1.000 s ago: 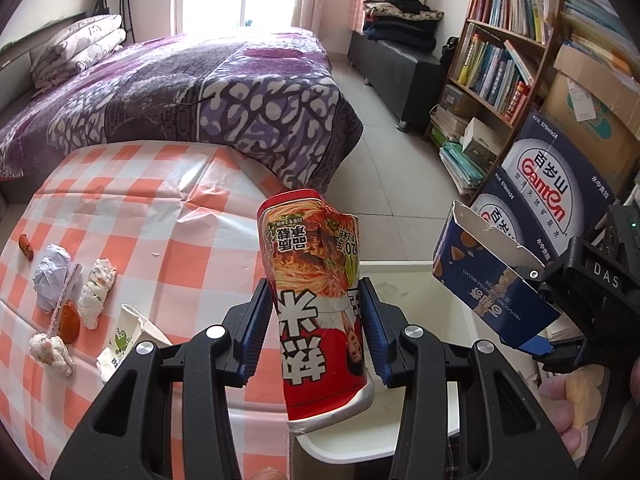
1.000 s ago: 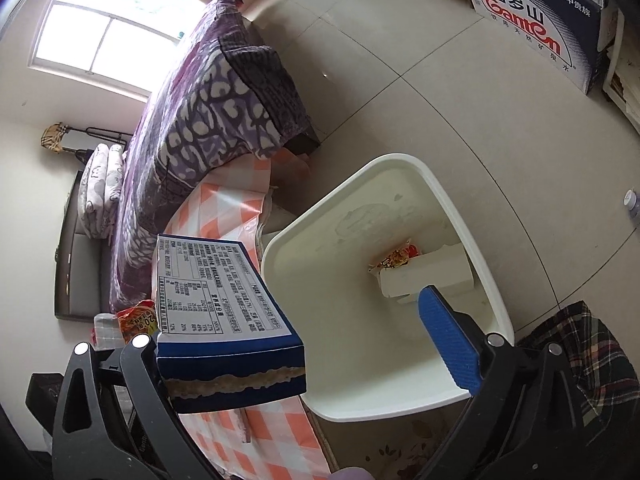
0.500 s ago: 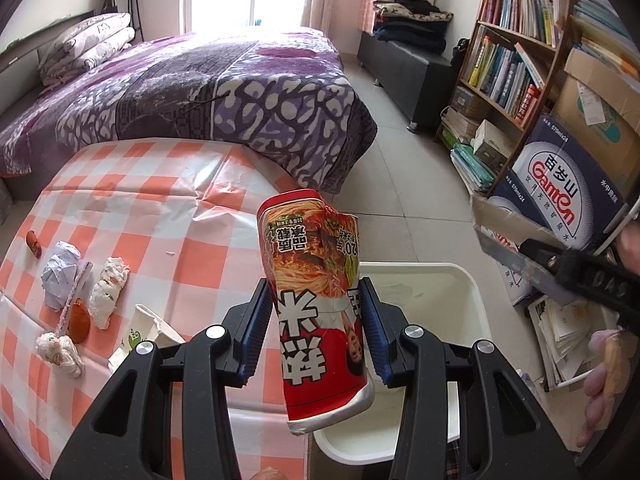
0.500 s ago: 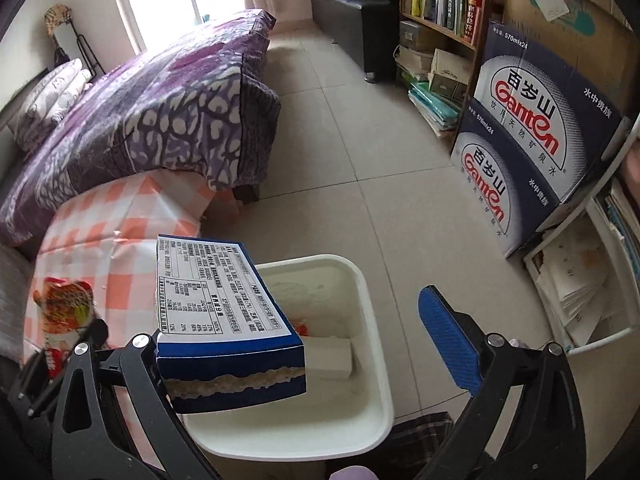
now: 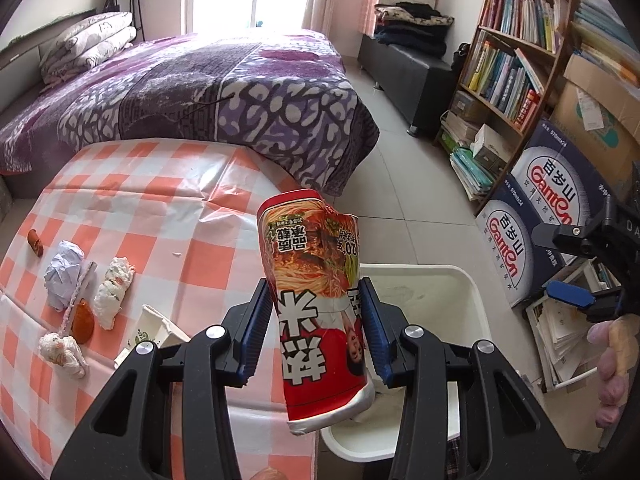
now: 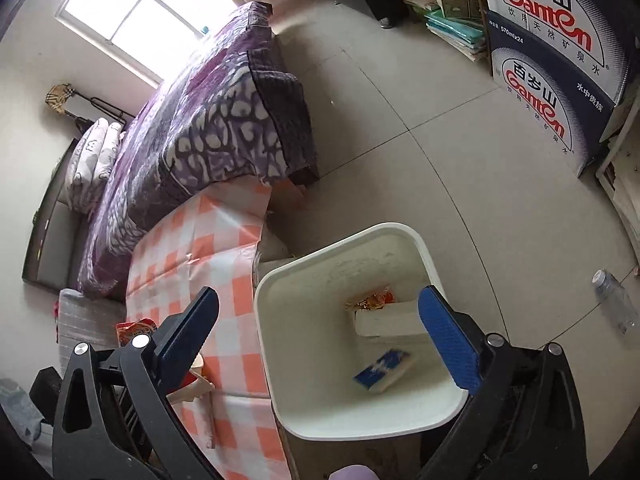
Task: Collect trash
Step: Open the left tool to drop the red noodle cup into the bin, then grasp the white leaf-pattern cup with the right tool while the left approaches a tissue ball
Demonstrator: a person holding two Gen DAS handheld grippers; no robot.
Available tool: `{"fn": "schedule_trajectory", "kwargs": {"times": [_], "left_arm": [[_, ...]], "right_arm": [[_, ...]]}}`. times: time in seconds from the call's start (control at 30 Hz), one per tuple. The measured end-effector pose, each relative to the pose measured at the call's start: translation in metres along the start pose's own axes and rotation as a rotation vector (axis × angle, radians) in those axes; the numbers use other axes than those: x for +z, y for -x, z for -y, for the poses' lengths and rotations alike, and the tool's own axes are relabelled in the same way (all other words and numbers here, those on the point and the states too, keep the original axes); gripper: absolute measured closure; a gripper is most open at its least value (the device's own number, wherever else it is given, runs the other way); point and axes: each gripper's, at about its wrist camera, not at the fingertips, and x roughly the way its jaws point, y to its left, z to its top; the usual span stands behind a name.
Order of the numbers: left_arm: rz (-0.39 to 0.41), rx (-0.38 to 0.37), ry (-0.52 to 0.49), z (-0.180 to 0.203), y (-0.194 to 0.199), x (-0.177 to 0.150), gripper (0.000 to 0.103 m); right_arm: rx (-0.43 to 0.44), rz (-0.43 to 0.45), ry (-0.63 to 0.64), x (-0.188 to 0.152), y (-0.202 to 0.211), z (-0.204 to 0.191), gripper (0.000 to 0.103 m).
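Gone from the right gripper (image 6: 316, 336) is the blue box (image 6: 383, 371): earlier it sat clamped against the left jaw, and it lies now on the floor of the white bin (image 6: 430, 248), below and between the jaws, just in front of a white carton (image 6: 390, 322) and a red wrapper (image 6: 372, 300). Those jaws stand wide apart with nothing between them. In the left view the right gripper (image 5: 560, 266) shows at the far right edge, a hand (image 5: 612, 364) under it, the box no longer there.

Unchanged is the left gripper (image 5: 316, 332): its jaws are partly closed and press both sides of the red noodle cup (image 5: 316, 312), which stands upside down between them, over the near rim of the bin (image 5: 476, 300). Left of these jaws, on the checked bench (image 5: 168, 216), lie crumpled paper (image 5: 64, 276), two tissue wads, a paper cup (image 5: 154, 328) and orange scraps, as before.
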Motion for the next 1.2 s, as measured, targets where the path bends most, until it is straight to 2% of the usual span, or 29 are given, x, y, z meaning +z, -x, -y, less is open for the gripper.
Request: {"fn": "schedule_trajectory", "kwargs": {"times": [0.13,0.3,0.37,0.4,0.43,0.5,0.53,0.8,0.97,1.2], "left_arm": [[-0.02,-0.058,0.019,0.008,-0.007,0.003,0.059],[-0.048,-0.14,-0.003,0.031,-0.016,0.003,0.058],[-0.07,-0.232,0.002,0.037,-0.018,0.002,0.054],[-0.077,-0.278,-0.011,0.042,-0.019,0.002,0.046],[-0.08,-0.304,-0.029,0.047,-0.018,0.0,0.035],[-0.067,-0.322,-0.04,0.052,-0.016,-0.002,0.024],[-0.065,-0.322,-0.046,0.053,-0.015,-0.003,0.024],[-0.04,-0.192,-0.042,0.039,-0.009,-0.003,0.024],[-0.022,-0.096,-0.049,0.021,-0.003,-0.006,0.024],[-0.02,0.044,-0.072,-0.011,0.004,-0.015,0.024]], "right_arm": [[-0.066,0.037,0.018,-0.003,0.003,-0.004,0.007],[-0.157,0.119,0.032,-0.003,0.013,-0.003,0.007],[-0.197,0.155,0.03,-0.002,0.019,-0.001,0.007],[-0.214,0.171,0.03,-0.001,0.021,0.0,0.007],[-0.23,0.185,0.032,-0.001,0.023,0.001,0.007],[-0.266,0.218,0.041,0.0,0.027,0.001,0.007],[-0.274,0.227,0.044,0.0,0.028,0.002,0.007],[-0.382,0.332,0.11,-0.008,0.039,-0.012,0.007],[-0.415,0.38,0.162,-0.018,0.039,-0.03,0.007],[-0.397,0.353,0.257,-0.039,0.021,-0.067,0.007]]}}
